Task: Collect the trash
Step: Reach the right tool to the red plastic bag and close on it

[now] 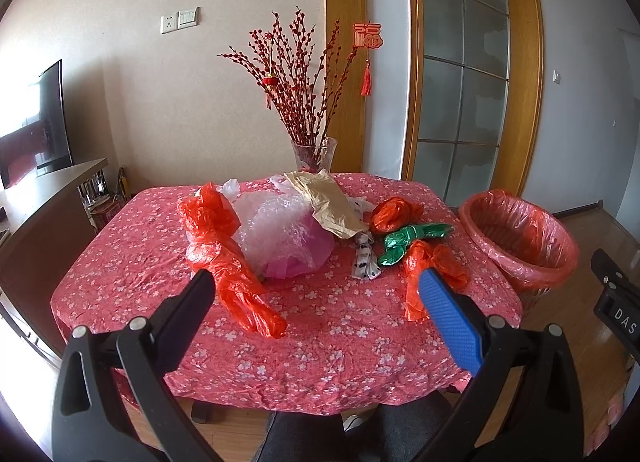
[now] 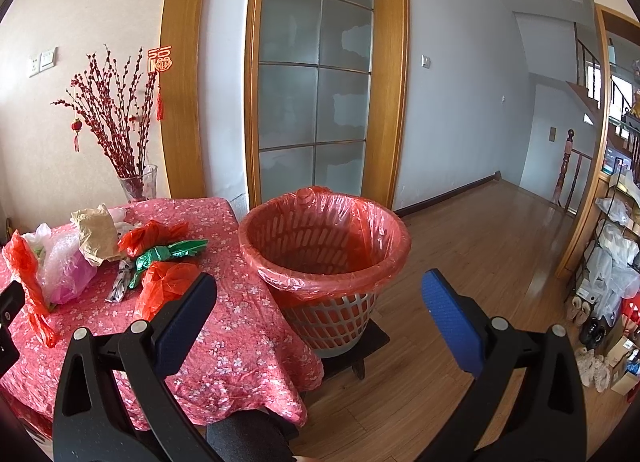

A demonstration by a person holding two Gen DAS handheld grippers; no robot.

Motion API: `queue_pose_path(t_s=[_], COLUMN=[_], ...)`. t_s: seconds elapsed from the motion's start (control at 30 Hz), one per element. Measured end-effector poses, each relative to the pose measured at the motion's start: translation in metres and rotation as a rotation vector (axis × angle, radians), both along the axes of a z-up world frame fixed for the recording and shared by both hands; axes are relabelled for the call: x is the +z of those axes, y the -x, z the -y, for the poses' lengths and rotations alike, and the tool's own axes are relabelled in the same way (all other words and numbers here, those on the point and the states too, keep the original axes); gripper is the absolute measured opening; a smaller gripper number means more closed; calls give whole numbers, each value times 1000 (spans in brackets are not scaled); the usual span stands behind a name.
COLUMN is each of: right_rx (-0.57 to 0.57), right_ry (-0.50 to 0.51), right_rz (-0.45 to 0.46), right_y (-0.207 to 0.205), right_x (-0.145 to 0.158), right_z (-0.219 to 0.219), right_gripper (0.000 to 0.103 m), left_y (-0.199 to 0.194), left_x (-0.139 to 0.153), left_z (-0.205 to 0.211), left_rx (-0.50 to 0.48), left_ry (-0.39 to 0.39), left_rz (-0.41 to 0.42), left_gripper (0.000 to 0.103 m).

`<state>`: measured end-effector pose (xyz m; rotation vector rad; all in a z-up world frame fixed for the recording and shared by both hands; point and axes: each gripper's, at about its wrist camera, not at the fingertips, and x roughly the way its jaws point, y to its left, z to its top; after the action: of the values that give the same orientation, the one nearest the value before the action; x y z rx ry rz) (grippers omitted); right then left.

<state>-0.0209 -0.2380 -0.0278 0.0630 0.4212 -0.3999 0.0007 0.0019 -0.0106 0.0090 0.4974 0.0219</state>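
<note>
Trash lies on a table with a pink flowered cloth (image 1: 312, 326): a long red plastic bag (image 1: 224, 258), a clear-and-pink bag bundle (image 1: 284, 238), tan paper (image 1: 328, 202), a green foil wrapper (image 1: 408, 240), two more red bags (image 1: 394, 212) (image 1: 428, 274) and a small black-and-white wrapper (image 1: 364, 258). A basket lined with a red bag (image 2: 324, 238) stands right of the table on a low stool. My left gripper (image 1: 316, 282) is open and empty above the table's near side. My right gripper (image 2: 320, 286) is open and empty, in front of the basket.
A glass vase of red branches (image 1: 314, 152) stands at the table's far edge. A glass-panelled door (image 2: 316, 74) is behind the basket. A wooden sideboard (image 1: 48, 198) with a TV is left. Shelves with bags and shoes (image 2: 612, 262) are far right. Wooden floor (image 2: 480, 246) lies around the basket.
</note>
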Motion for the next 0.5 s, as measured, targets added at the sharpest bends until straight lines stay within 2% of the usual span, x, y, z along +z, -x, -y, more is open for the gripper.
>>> queue_pose_path(t_s=[0.23, 0.5], right_rx=[45, 212], right_ry=[-23, -70], right_rz=[6, 38], right_y=[-19, -70], right_x=[0, 8], right_z=[-7, -32], right_gripper=[101, 101], left_y=[-10, -35], left_x=[-6, -18], left_z=[-23, -65], left_rx=[72, 183], left_ry=[1, 23], left_rz=[-16, -59], left_gripper=[99, 99])
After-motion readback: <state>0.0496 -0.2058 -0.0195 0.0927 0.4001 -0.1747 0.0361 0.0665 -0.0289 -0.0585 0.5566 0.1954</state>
